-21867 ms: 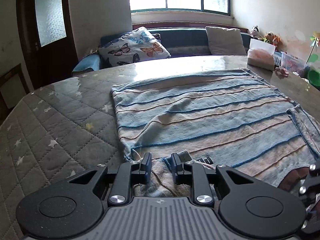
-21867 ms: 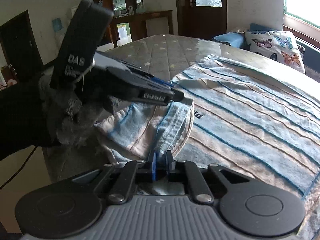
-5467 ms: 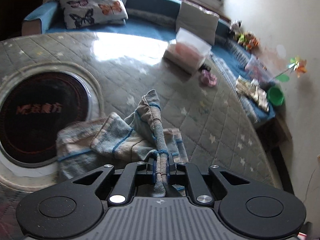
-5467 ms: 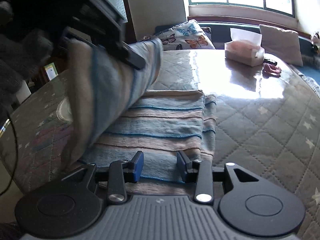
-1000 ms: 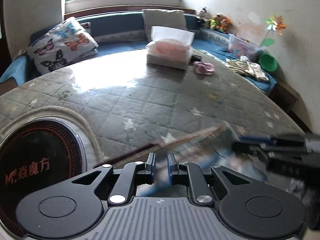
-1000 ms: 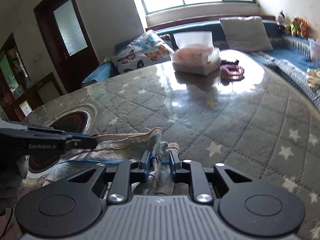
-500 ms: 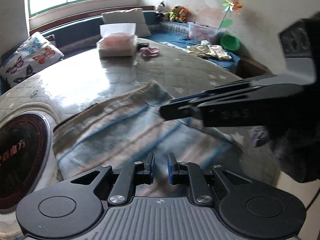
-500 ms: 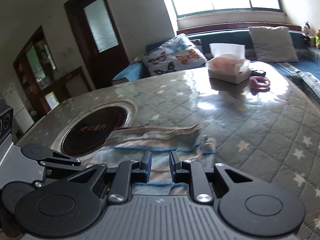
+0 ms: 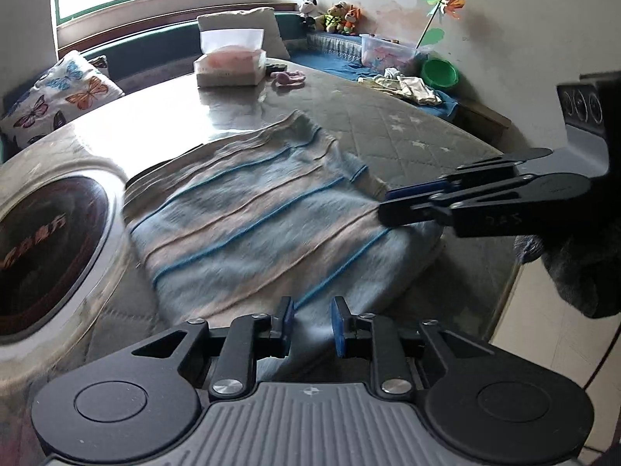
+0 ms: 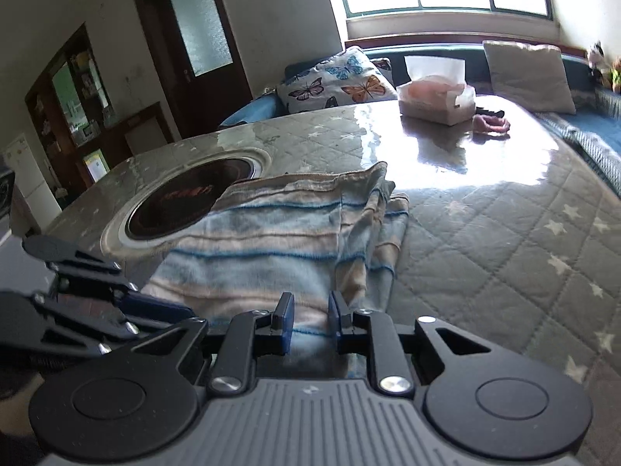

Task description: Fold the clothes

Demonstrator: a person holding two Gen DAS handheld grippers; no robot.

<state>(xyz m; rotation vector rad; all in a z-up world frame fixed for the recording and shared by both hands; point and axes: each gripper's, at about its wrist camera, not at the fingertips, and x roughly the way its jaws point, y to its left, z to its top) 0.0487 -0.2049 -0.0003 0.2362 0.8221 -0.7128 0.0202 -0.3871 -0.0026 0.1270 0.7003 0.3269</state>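
A folded blue-and-beige striped garment (image 9: pixel 256 209) lies flat on the quilted table, its near edge at the table's front. It also shows in the right wrist view (image 10: pixel 271 248), with bunched layers along its right side. My left gripper (image 9: pixel 310 320) is open, its jaws apart over the garment's near edge, holding nothing. My right gripper (image 10: pixel 308 320) is open over the near edge too. The right gripper's fingers (image 9: pixel 427 198) show side-on at the garment's right corner in the left wrist view.
A round dark inset burner (image 9: pixel 42 240) sits left of the garment, partly under it (image 10: pixel 186 202). A tissue box (image 9: pixel 231 66) and a small pink item (image 9: pixel 287 77) lie at the table's far side. A sofa with cushions (image 10: pixel 333 77) runs behind.
Both grippers have opened and let go of the garment, which now lies flat and folded on the table. Both have drawn back a little toward the near edge.
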